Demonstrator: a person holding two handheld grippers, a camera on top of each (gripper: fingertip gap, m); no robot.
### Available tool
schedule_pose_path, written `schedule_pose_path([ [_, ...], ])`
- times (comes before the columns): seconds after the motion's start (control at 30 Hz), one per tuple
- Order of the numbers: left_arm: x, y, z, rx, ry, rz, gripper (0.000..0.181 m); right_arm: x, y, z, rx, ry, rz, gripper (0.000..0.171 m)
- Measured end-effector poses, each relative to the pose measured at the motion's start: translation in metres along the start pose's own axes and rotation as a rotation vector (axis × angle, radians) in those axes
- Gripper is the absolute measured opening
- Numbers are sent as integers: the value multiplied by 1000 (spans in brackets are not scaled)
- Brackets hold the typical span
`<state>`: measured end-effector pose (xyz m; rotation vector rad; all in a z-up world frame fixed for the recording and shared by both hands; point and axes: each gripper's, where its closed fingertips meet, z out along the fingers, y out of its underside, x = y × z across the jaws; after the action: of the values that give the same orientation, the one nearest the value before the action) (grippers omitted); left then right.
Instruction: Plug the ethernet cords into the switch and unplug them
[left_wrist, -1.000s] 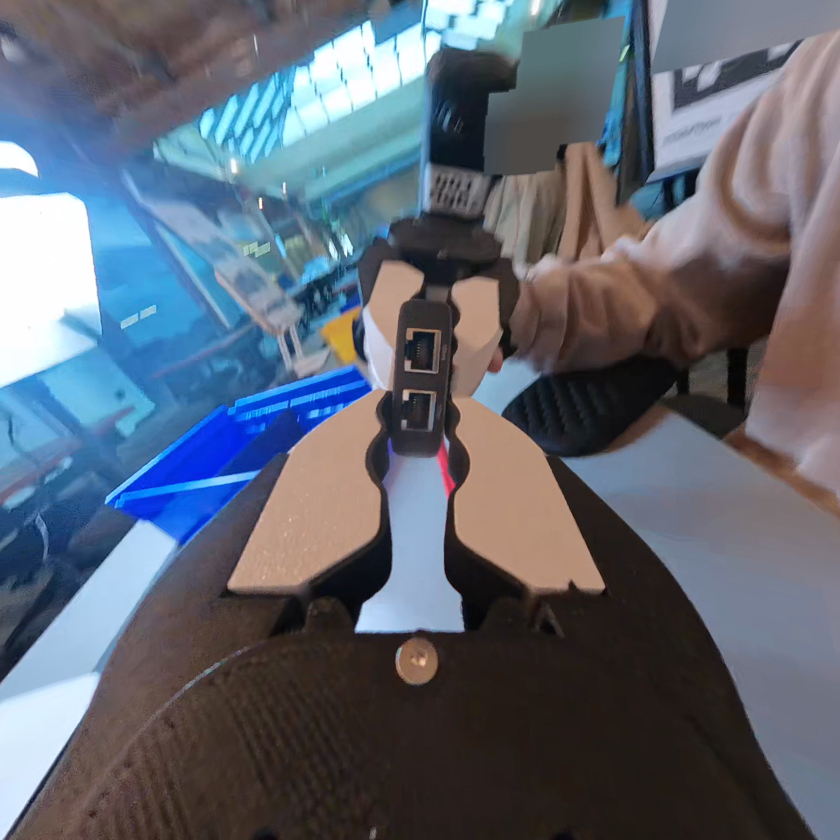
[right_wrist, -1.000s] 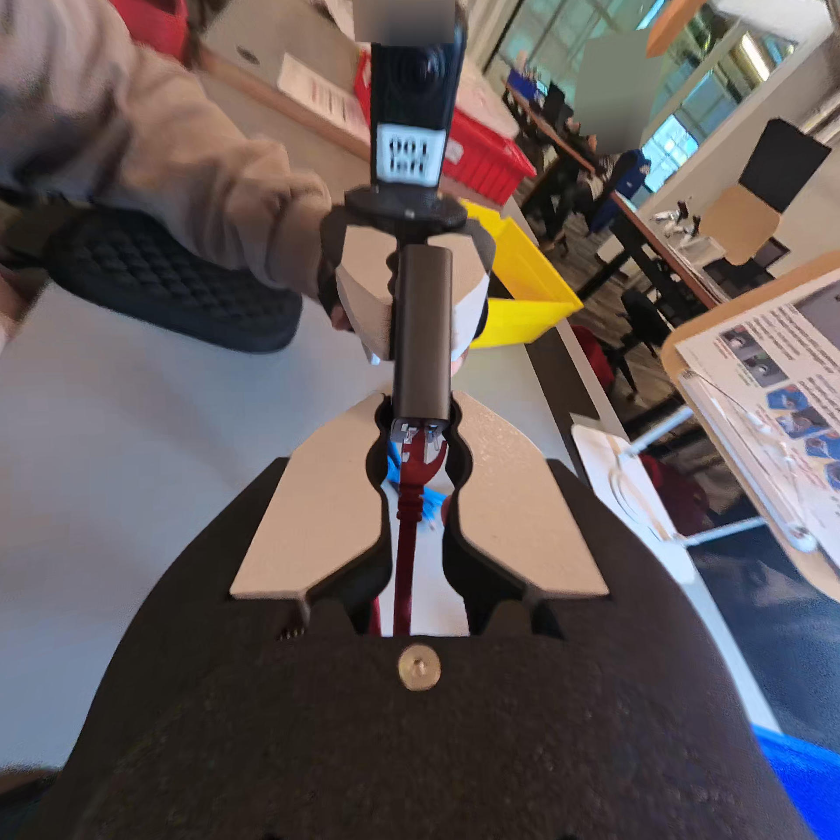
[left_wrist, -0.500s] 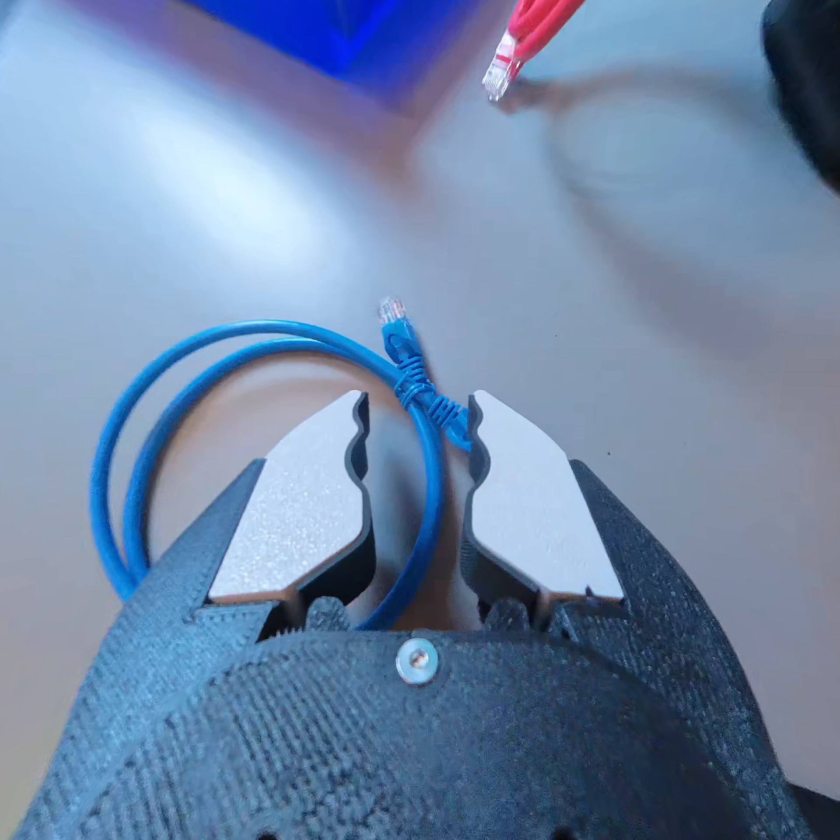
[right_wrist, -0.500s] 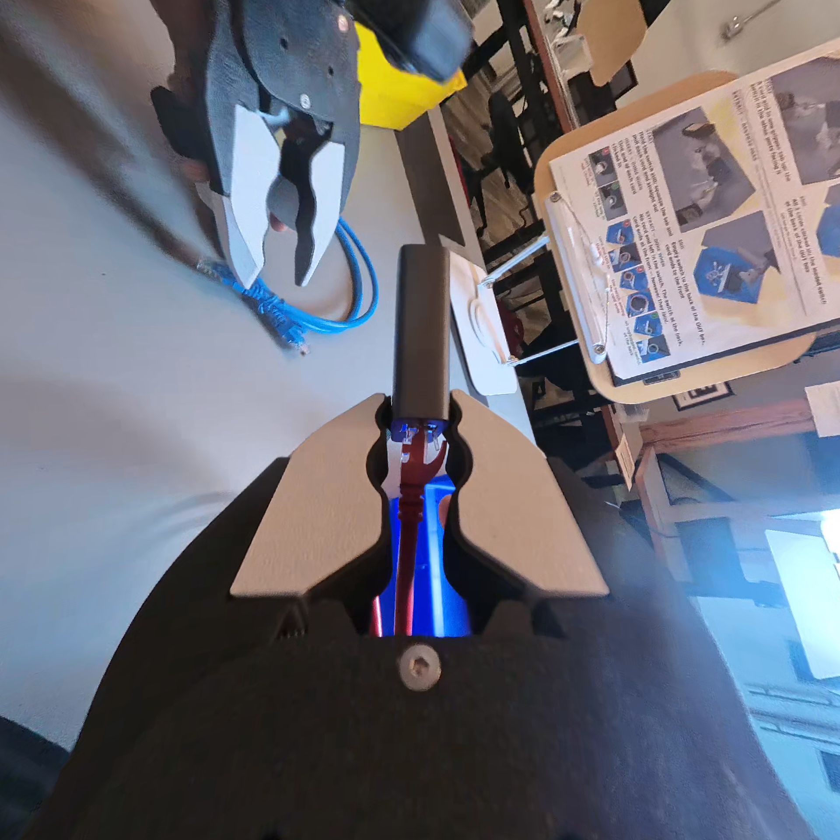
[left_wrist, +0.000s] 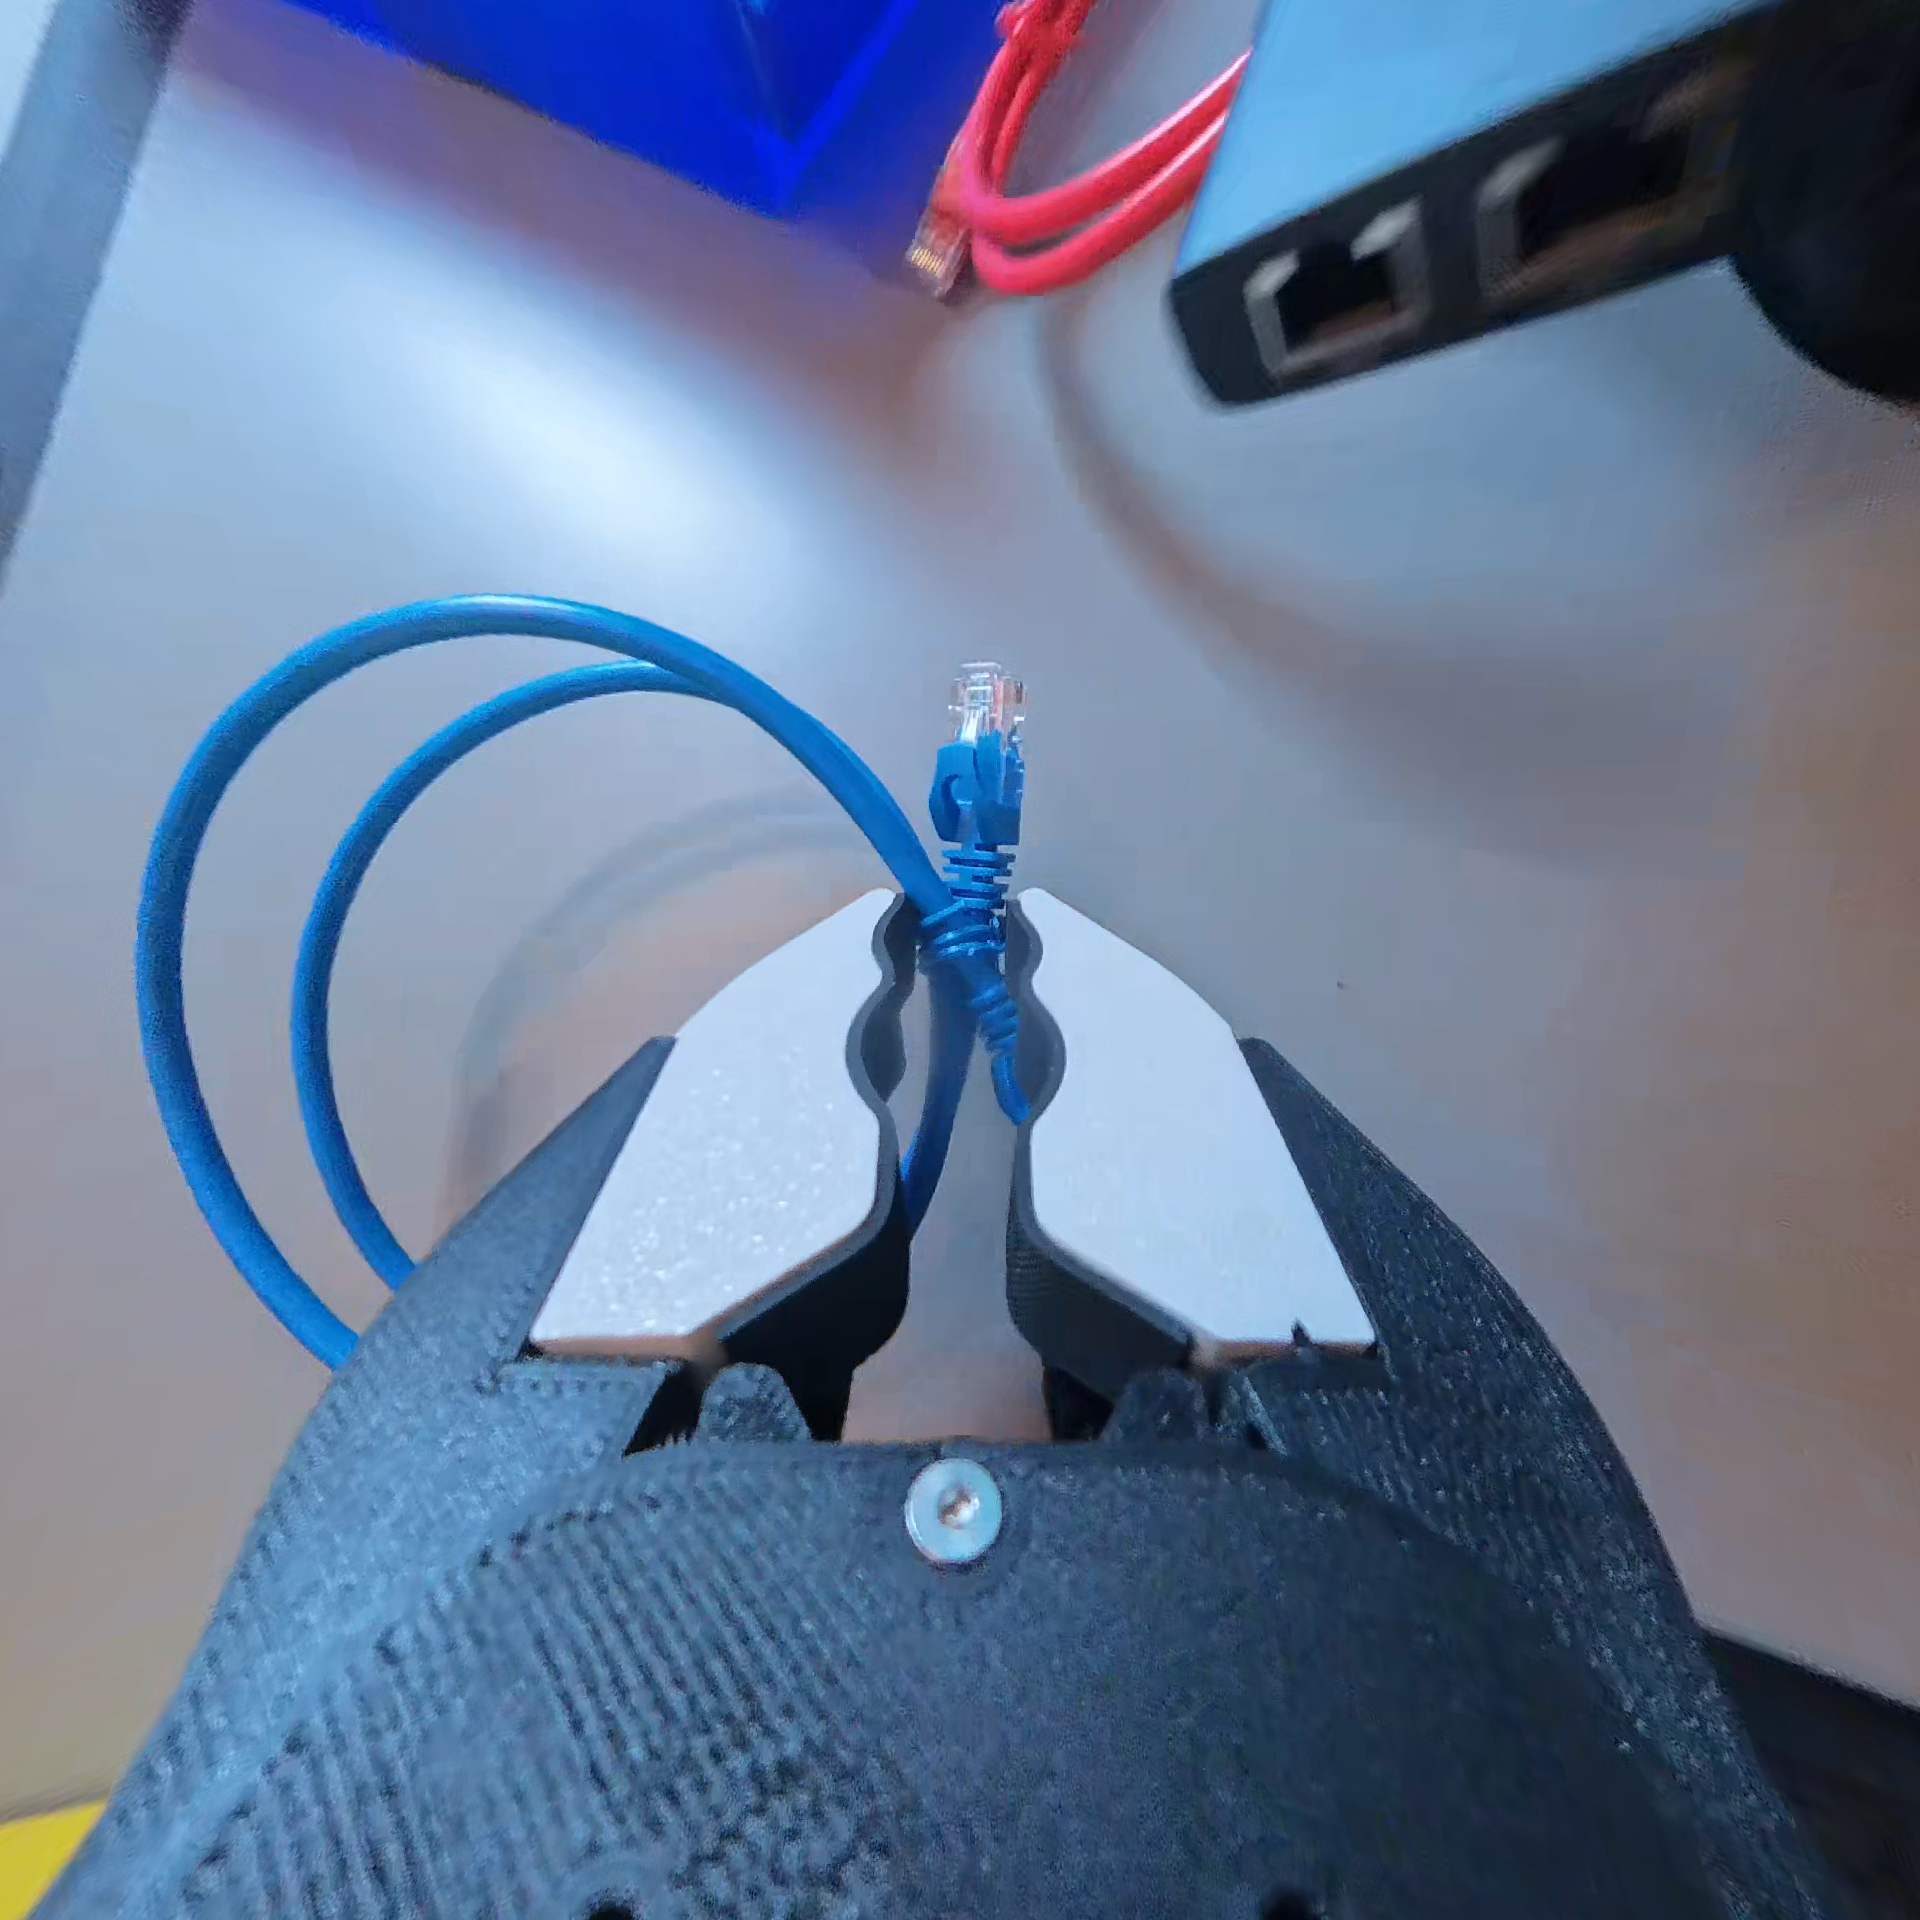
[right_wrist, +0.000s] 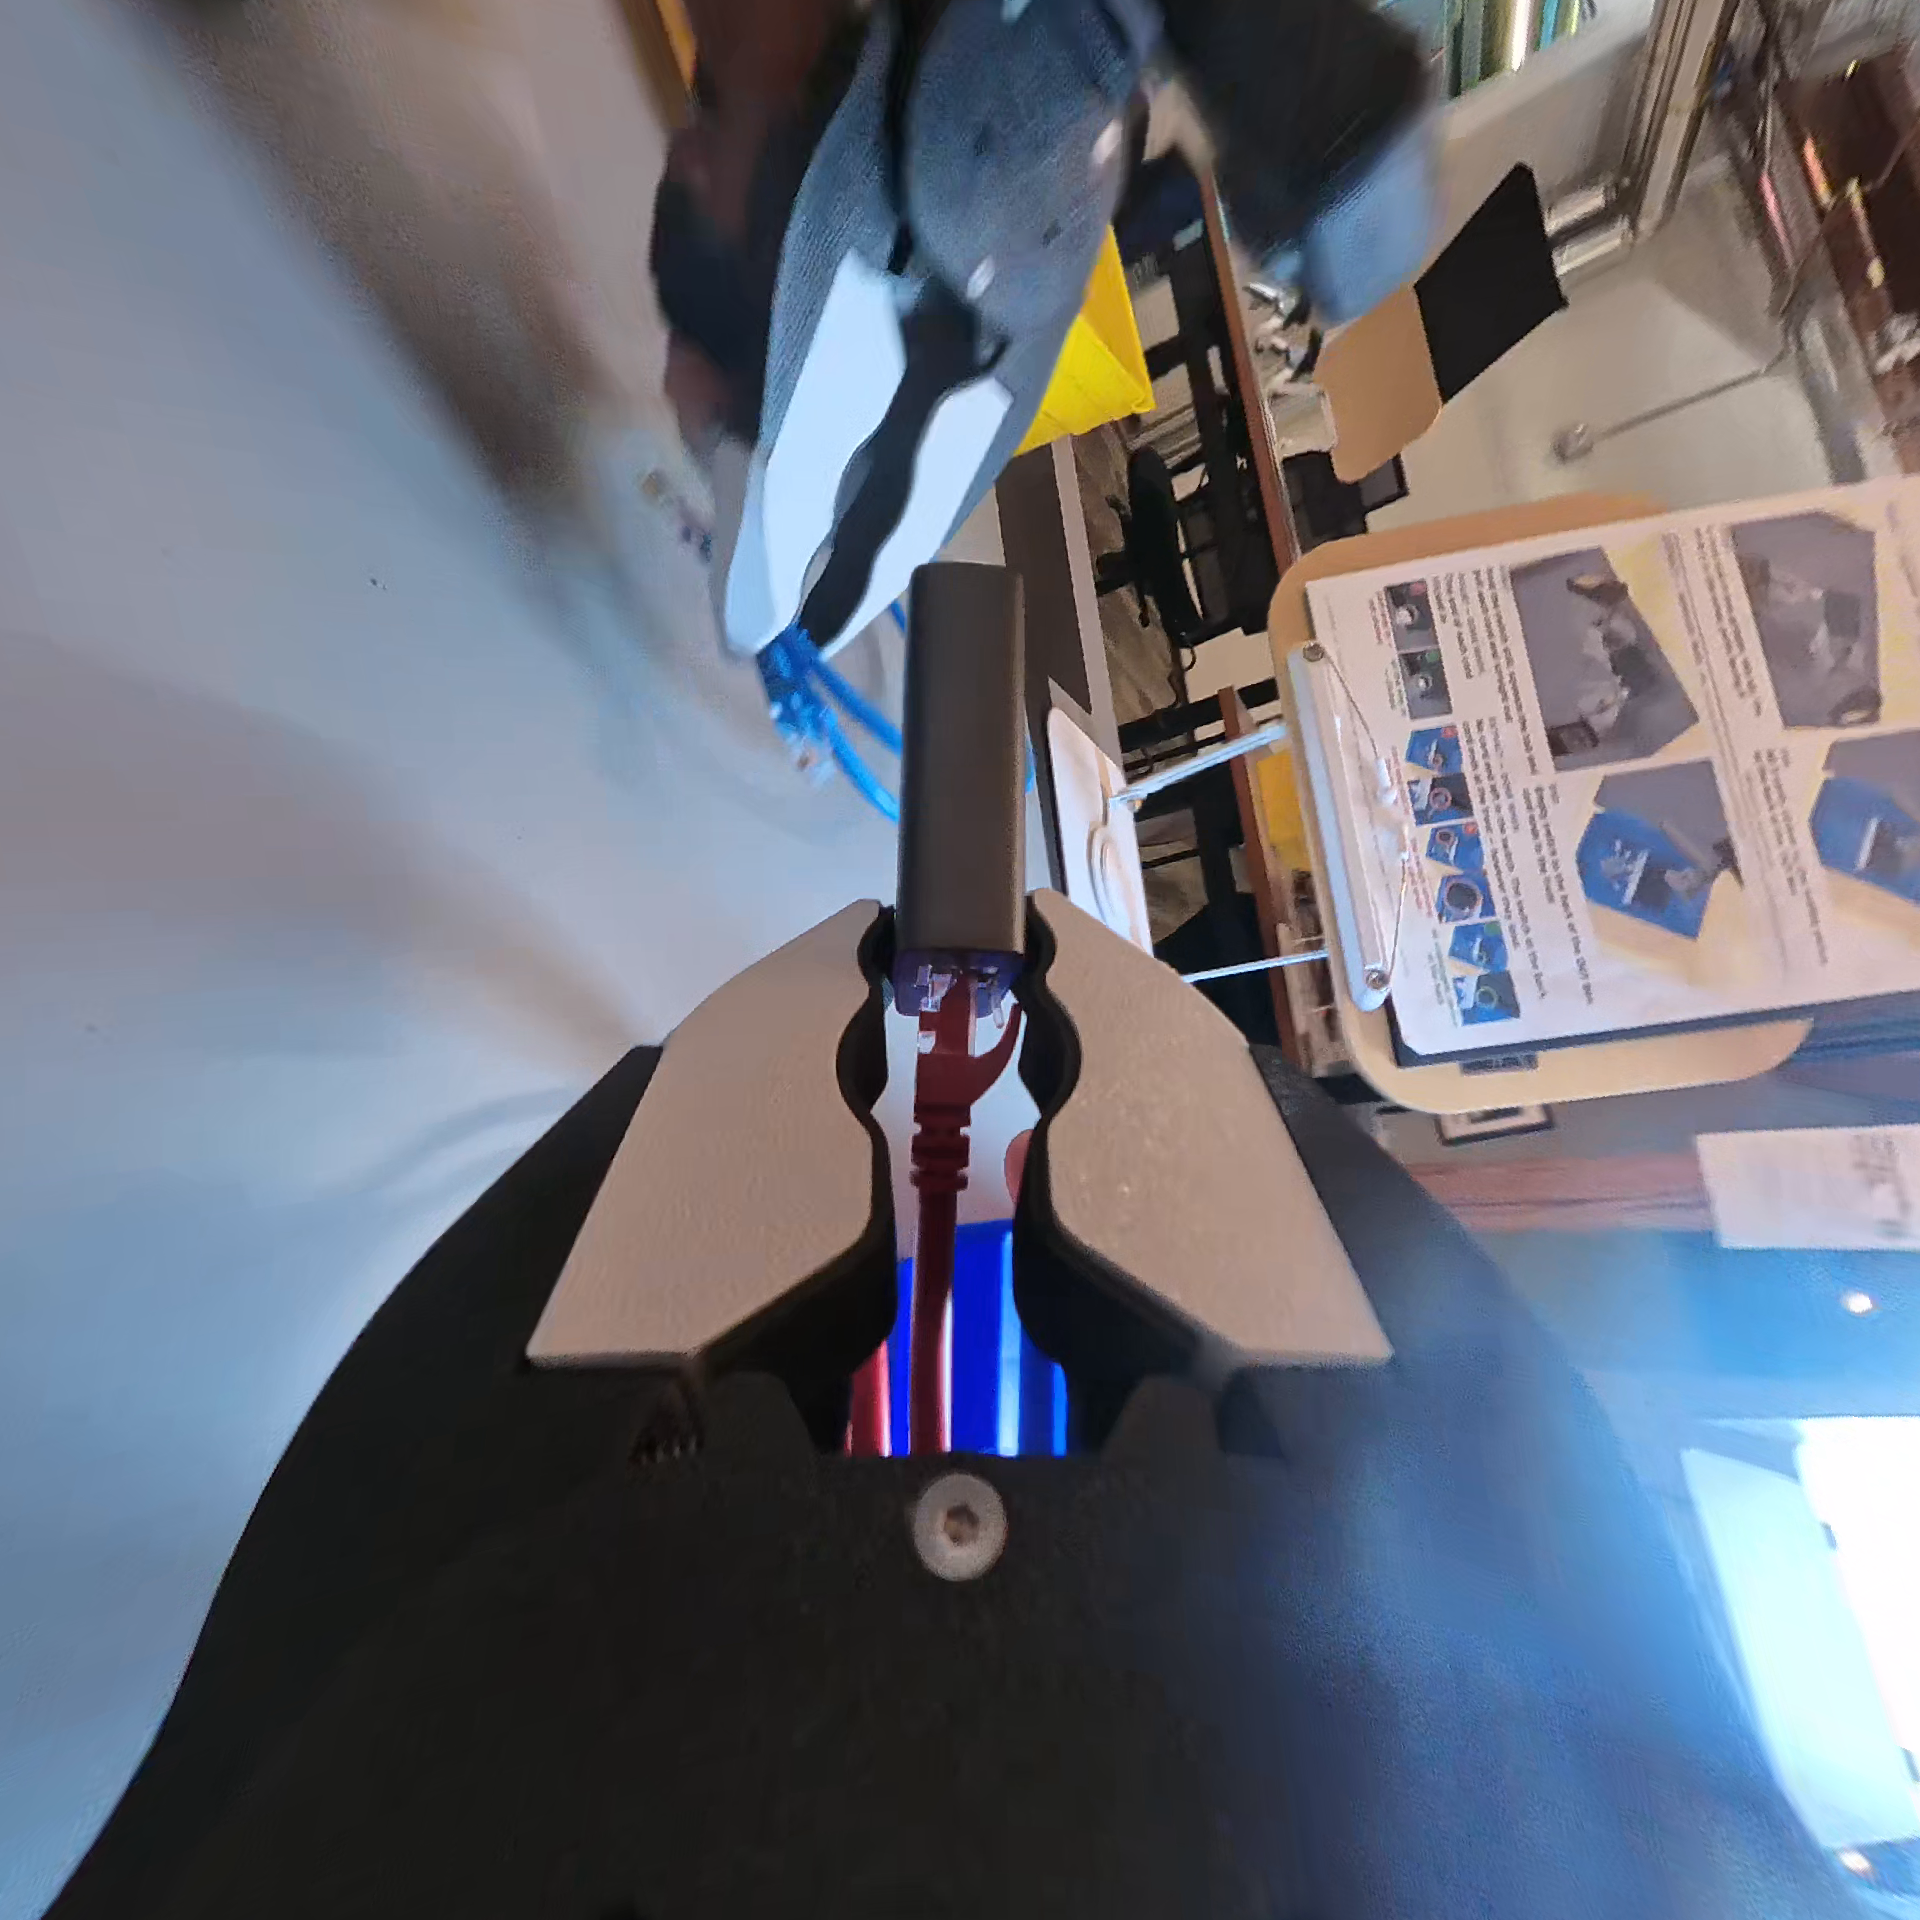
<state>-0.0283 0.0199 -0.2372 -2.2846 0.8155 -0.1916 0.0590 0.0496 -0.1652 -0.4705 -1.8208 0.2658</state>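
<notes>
Half a second ago the left tongs (left_wrist: 961, 914) stood open astride the blue ethernet cord (left_wrist: 582, 644) on the table (left_wrist: 1351, 935); now they have closed on it, pinching the ribbed boot just behind the clear plug (left_wrist: 982, 698), which sticks out past the tips toward twelve o'clock. A second ago those same tongs were helping to hold the switch, so the work has evidently passed to fetching the second cord. The rest of the blue cord loops away toward nine o'clock. The switch (left_wrist: 1475, 218), with two empty ports facing the camera, sits at one to two o'clock from the plug, well apart. The right tongs (right_wrist: 958, 920) are closed on the switch's near end, where the red ethernet cord (right_wrist: 940, 1122) is plugged in. Its free end (left_wrist: 940, 260) lies at twelve o'clock beside a blue bin (left_wrist: 665, 94). The plug probably needs turning before insertion.
</notes>
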Motion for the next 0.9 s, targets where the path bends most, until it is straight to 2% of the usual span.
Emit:
schedule_pose_path([
  [0.1,11,-12,-30,19,10,50,16,-7,-1,7,24,7,-61,22],
  [0.2,27,-19,-44,-2,32,101,16,-13,-5,10,50,4,-89,22],
  [0.7,49,-1,-38,-143,128,132,16,-41,-27,18,78,-19,-258,21],
  [0.9,58,-7,-43,-74,192,147,15,-43,-32,14,112,-31,-235,21],
])
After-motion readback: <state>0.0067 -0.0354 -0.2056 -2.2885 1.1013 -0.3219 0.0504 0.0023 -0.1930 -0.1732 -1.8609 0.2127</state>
